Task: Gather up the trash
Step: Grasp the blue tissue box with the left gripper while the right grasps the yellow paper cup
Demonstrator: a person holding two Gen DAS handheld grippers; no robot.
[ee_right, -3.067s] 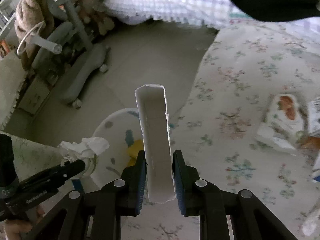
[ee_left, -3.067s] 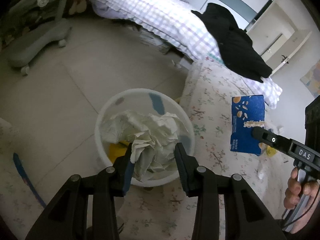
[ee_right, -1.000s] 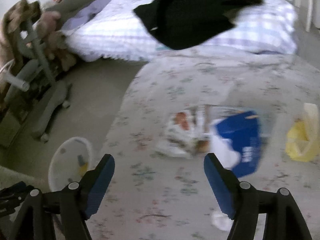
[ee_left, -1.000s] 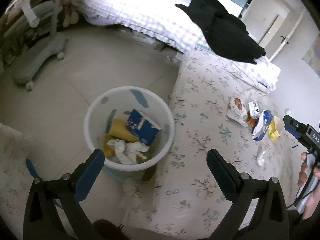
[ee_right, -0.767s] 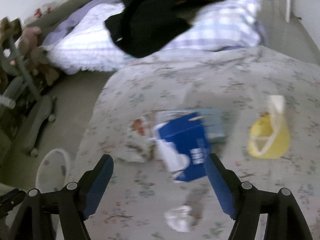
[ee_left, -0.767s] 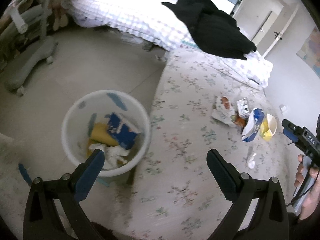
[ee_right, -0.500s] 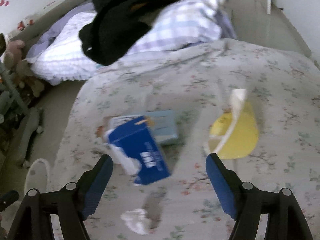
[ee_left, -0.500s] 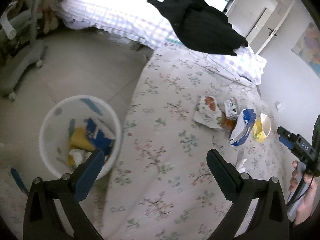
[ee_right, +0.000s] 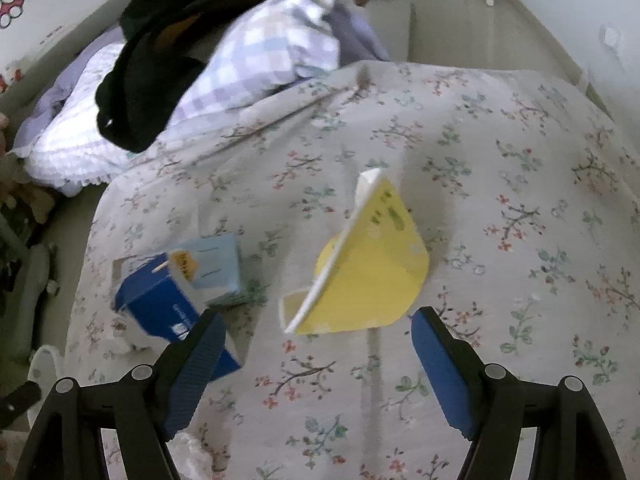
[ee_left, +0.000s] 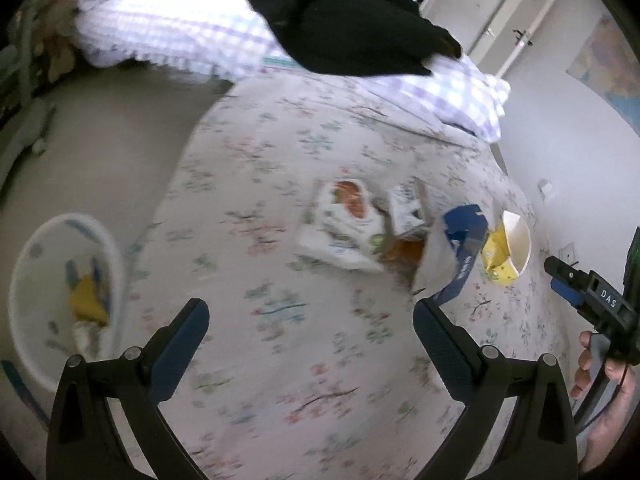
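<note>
In the left wrist view, the bin (ee_left: 60, 300) sits at nine o'clock on the floor beside the bed (ee_left: 280, 340), with some scraps already in it. The left gripper (ee_left: 308, 340) hangs over the quilt with its fingers spread wide and nothing between them. The remaining trash lies in a cluster at about two o'clock: one white printed wrapper (ee_left: 340, 224), one small white carton (ee_left: 406, 210), something orange under them that is too blurred to name, one blue box (ee_left: 460, 252), and one yellow cup (ee_left: 510, 248), crushed. The right gripper (ee_left: 568, 280) comes in at three o'clock.

In the right wrist view, the blue box (ee_right: 168, 304) is at nine o'clock with one pale blue carton (ee_right: 216, 268) touching it behind, and the yellow cup (ee_right: 372, 268) lies dead centre. The right gripper (ee_right: 316, 356) is released, its fingers wide on either side of the cup's near edge, not touching it.

All of it looks light, thin card or film: soft, easily crushed, not fragile. The cup is probably best pinched across its flattened wall near the rim; the boxes across a narrow side.
</note>
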